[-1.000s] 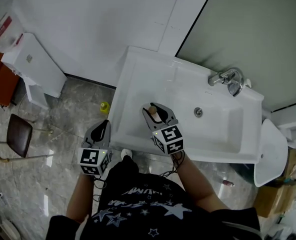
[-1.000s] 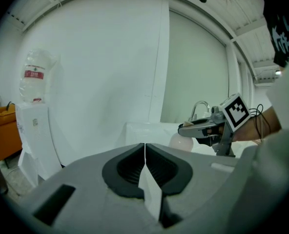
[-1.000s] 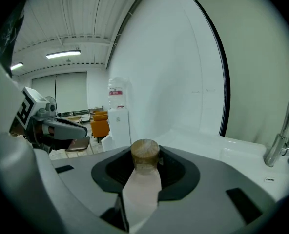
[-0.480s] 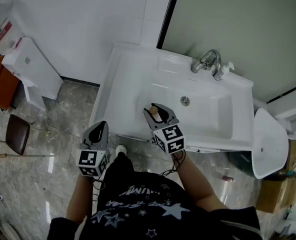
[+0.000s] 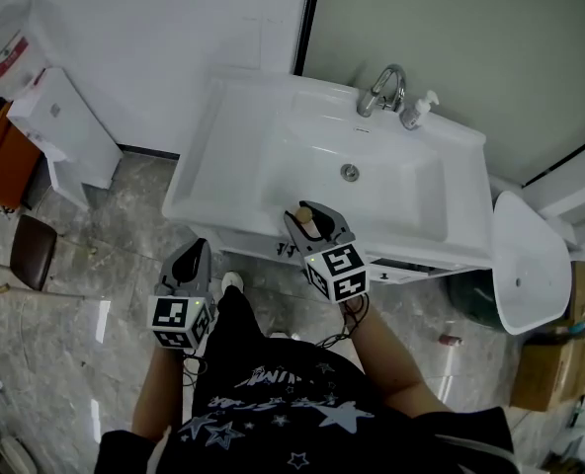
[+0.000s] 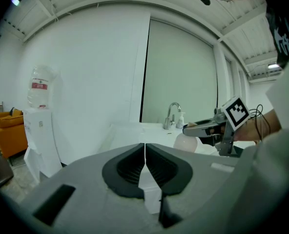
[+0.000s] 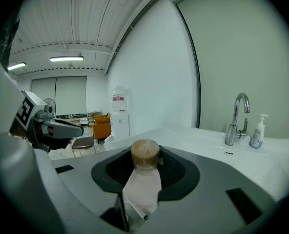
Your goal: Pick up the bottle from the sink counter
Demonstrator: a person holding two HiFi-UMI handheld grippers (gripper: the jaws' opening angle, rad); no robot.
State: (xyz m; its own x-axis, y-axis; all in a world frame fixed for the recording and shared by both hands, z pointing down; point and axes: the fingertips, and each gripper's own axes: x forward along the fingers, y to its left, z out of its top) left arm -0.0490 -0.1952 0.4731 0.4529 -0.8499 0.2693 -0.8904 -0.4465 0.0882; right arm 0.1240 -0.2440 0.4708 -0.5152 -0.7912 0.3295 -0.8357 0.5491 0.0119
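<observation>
Washroom with grey marble floor; white table with a sunken sink, faucet and soap dispenser at its back edge. Right hand-held gripper clamped on the bottle: pale pinkish body between the pads, wooden cap toward the jaw tips. Bottle lifted off the table, held at the near rim; over it or just in front, hard to tell from above. Left hand-held gripper: jaws together, nothing between them, low beside the table, over the floor.
</observation>
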